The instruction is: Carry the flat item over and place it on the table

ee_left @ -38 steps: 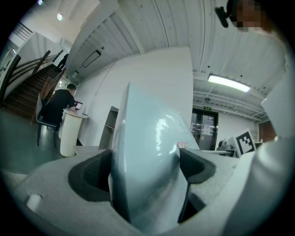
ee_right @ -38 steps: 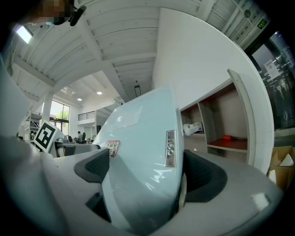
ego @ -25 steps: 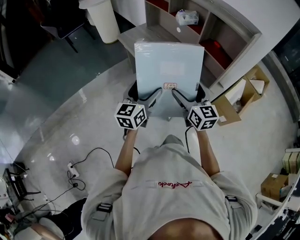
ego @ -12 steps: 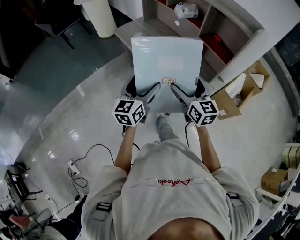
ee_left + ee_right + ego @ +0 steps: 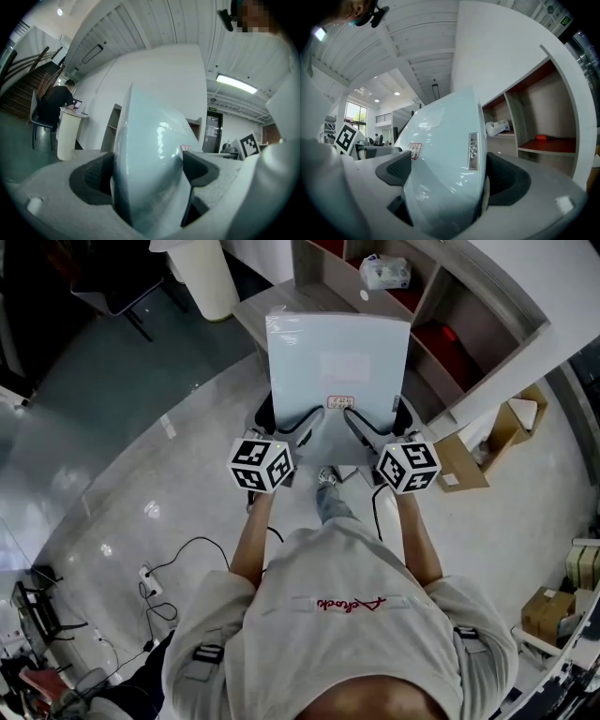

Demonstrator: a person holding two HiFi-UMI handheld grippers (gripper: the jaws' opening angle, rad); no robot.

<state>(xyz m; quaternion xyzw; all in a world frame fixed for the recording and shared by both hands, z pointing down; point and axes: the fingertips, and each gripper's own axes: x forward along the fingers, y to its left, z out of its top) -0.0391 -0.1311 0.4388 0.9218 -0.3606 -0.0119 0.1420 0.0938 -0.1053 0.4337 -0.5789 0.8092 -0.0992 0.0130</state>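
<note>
Left gripper (image 5: 289, 424) and right gripper (image 5: 377, 424) each pinch the six o'clock edge of the pale blue panel (image 5: 337, 362), likely sharing its weight.

The flat item (image 5: 337, 381) was carried slightly forward, toward the table (image 5: 255, 307); more of the table top was covered by it in the head view; the left gripper (image 5: 292, 420) and right gripper (image 5: 375, 418) were brought a little higher in frame along with it; a leg and shoe (image 5: 326, 488) were swung forward under the item, where only a knee had been seen; the cardboard box (image 5: 459, 465) was shifted slightly right in frame.
</note>
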